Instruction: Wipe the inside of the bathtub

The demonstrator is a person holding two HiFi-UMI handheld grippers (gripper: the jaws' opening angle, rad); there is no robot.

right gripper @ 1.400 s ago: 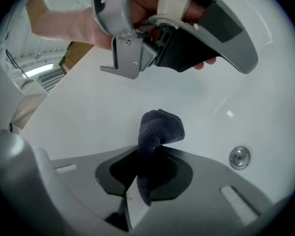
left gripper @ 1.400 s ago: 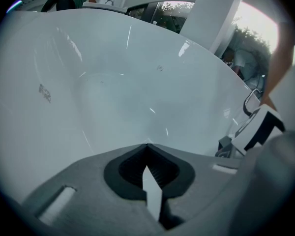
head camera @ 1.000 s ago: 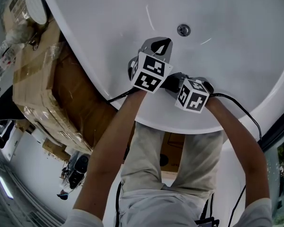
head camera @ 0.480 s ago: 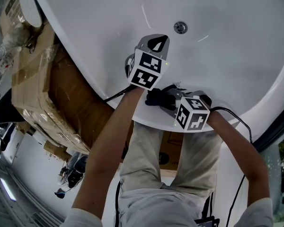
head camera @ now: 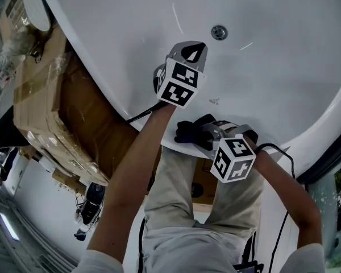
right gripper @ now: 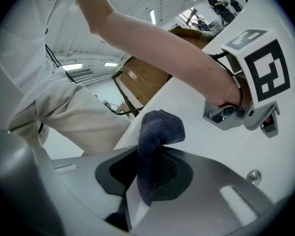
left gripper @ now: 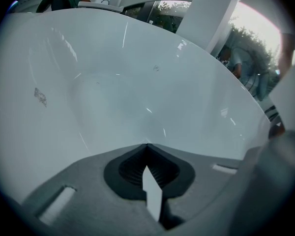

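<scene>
Jaws: right gripper (right gripper: 143, 177) clamped on a dark blue terry cloth (right gripper: 156, 131); left gripper (left gripper: 148, 167) pressed fully together.
Cloth: bunched and folded over above the jaw tips, at the near rim of the tub.
Left position: inside the tub, pointing toward the round chrome drain (head camera: 219, 32).
Bathtub: glossy white oval bathtub (head camera: 284, 67), smooth curved interior with thin light streaks.
Markings: small grey mark (left gripper: 40, 96) on the inner wall, too blurred to read.
Surroundings: film-wrapped brown cardboard boxes (head camera: 40, 107) beside the tub.

Dk-blue cloth (right gripper: 156, 132), bunched, clamped in right gripper (right gripper: 146, 180) at near rim of glossy white bathtub (head camera: 284, 78).
</scene>
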